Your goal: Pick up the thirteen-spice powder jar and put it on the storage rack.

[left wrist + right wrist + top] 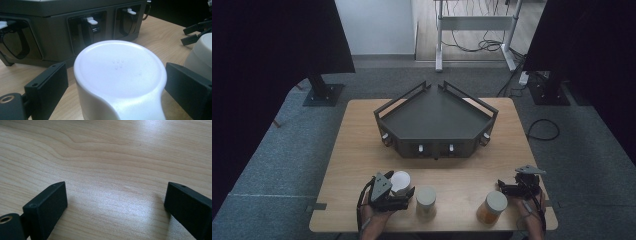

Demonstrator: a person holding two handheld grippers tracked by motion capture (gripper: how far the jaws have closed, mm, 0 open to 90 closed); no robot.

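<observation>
High view: left gripper straddles a white-lidded jar at the tabletop's near edge.
Its jaws stand wide on either side of the lid, apparently not yet pressing, likely lining up a grasp. The right gripper rests wide and empty beside an orange-filled jar. A third jar stands between; a dark corner tray waits behind, grey carpet around.

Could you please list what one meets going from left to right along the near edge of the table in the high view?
Left gripper around a white jar → white-lidded jar → orange jar → right gripper.
</observation>
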